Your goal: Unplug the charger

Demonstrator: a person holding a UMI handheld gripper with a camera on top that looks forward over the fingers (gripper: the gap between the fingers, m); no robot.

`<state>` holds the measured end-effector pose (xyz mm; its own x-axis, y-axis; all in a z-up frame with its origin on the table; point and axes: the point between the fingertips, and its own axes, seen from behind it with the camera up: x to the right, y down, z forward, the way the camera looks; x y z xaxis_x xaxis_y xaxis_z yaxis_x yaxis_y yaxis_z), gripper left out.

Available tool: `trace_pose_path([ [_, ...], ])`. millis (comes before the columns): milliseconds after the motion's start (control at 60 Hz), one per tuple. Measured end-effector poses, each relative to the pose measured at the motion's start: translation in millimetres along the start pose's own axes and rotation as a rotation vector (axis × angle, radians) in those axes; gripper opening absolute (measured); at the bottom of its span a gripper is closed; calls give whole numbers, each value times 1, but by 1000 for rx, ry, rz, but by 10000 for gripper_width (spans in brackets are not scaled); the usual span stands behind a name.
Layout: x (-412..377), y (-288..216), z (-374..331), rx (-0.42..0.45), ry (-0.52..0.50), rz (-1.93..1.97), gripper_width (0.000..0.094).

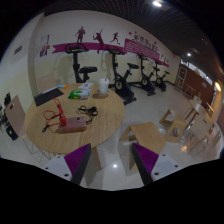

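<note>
My gripper (111,162) is open and empty, held high above the floor, its purple pads (79,160) well apart. Beyond the left finger stands a round wooden table (104,128). On it lie a tangle of black cable (88,110), red cable (54,116), a pink flat box (72,123), a dark laptop (48,95) and a white object (85,90). I cannot make out a charger or a socket among them. The gripper is far from the table and touches nothing.
Several exercise bikes (123,85) stand along the far wall under a pink mural. A smaller wooden table (150,135) with chairs (181,121) stands beyond the right finger. A chair (14,117) is at the round table's left. Shiny floor lies between the tables.
</note>
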<state>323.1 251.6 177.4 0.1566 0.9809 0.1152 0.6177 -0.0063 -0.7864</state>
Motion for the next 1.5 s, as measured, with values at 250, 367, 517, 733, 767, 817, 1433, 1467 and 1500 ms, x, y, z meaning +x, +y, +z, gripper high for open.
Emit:
trace_pose_path([
  [250,-41,-1,6,1,-74,-42,854],
  [367,-77,-5,9,5,-117,-69,857],
  [517,-130,-11,14,24,-190,-102,852],
  [733,-202,-10,36,82,-297,-110,852],
  [767,-210,-10,43,96,-303,-109,856],
  [817,-220,-9,56,114,-309,-114,854],
  [1433,-276,-48,241,234,-278,-62,860],
  [1467,-278,-47,246,235,-281,-63,859],
  [1500,-280,-47,249,236,-286,-66,850],
])
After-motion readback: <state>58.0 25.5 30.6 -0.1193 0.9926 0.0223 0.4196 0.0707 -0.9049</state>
